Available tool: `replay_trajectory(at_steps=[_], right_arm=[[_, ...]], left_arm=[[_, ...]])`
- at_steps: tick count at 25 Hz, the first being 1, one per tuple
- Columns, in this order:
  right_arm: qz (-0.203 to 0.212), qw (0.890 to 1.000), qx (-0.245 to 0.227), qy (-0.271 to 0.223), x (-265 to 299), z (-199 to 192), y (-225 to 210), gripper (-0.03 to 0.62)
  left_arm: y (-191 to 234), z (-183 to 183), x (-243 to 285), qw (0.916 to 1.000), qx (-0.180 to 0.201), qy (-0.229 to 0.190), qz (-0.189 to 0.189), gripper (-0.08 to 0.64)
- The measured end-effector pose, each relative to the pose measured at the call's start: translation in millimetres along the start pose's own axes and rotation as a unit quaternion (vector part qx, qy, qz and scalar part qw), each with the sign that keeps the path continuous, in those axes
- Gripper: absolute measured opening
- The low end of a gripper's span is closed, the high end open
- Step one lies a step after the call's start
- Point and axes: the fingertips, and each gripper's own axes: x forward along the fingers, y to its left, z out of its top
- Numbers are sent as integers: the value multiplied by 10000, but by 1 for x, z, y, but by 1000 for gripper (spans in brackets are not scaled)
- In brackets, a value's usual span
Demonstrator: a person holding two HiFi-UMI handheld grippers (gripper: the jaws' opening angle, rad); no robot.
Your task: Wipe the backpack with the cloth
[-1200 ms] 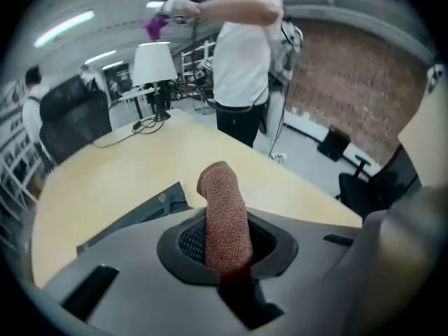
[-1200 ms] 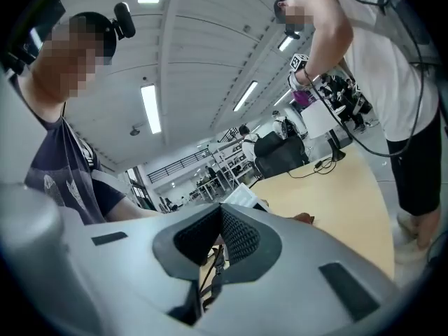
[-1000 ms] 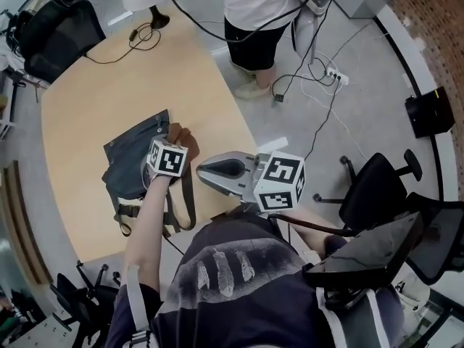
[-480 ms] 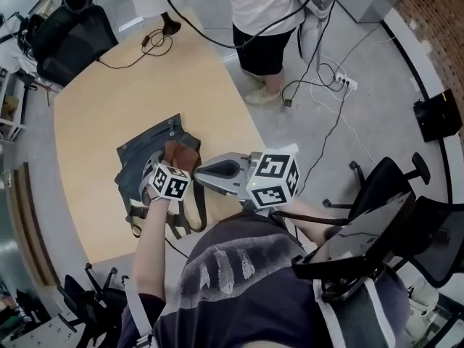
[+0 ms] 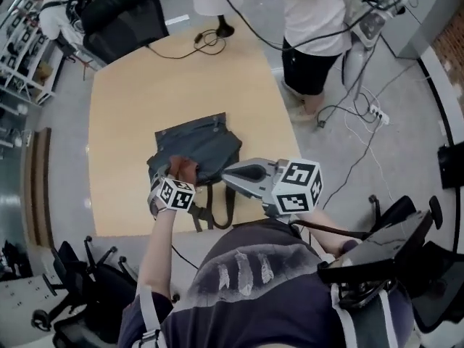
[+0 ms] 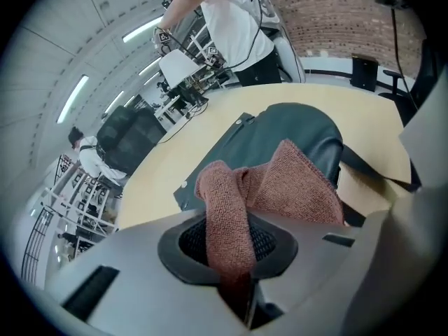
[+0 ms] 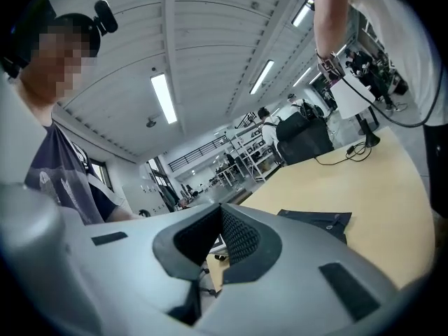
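Observation:
A dark grey-blue backpack (image 5: 206, 145) lies flat on the tan table (image 5: 130, 107); its straps (image 5: 217, 207) hang toward the near edge. My left gripper (image 5: 180, 178) is shut on a brown cloth (image 5: 183, 169), which rests on the backpack's near left part. In the left gripper view the cloth (image 6: 246, 194) is pinched in the left gripper (image 6: 236, 247), bunched over the backpack (image 6: 297, 126). My right gripper (image 5: 230, 171) hovers shut and empty over the backpack's near right edge. The right gripper (image 7: 213, 250) view shows a backpack corner (image 7: 316, 223) beyond it.
A person in a white shirt and black shorts (image 5: 313, 27) stands at the table's far right corner. A black cable (image 5: 206, 42) lies at the table's far edge, by a dark chair (image 5: 123, 22). Cables and a power strip (image 5: 377, 112) lie on the floor right. Office chairs (image 5: 87, 281) stand near me.
My left gripper has dragged the cloth across the backpack from its far right part to its near left part. The right gripper stays beside it, still shut.

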Motion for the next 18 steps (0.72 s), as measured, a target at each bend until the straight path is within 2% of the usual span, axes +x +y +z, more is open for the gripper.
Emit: replay_trajectory(at_steps=[5, 8, 10, 12, 14, 16, 18], right_arm=[[-10, 9999, 31, 115, 18, -4, 3, 3], [-18, 9998, 18, 219, 27, -7, 8, 3], [25, 9995, -40, 319, 33, -5, 10, 3], [25, 9992, -62, 393, 38, -5, 10, 3], [11, 9989, -69, 465, 40, -6, 10, 3], [-4, 9987, -81, 511, 40, -7, 9, 3], [-48, 9985, -105, 528, 38, -7, 10, 3]], left_arm=[[38, -38, 1, 9985, -518, 80, 168, 58], [64, -79, -5, 9955, -793, 377, 343, 58], [90, -112, -11, 9868, -1415, 601, 511, 58], [126, -137, -19, 9687, -2275, 628, 771, 58], [160, -145, -25, 9511, -2836, 537, 1097, 58], [181, -140, -22, 9455, -2944, 499, 1301, 58], [185, -131, -7, 9490, -2854, 533, 1233, 58]])
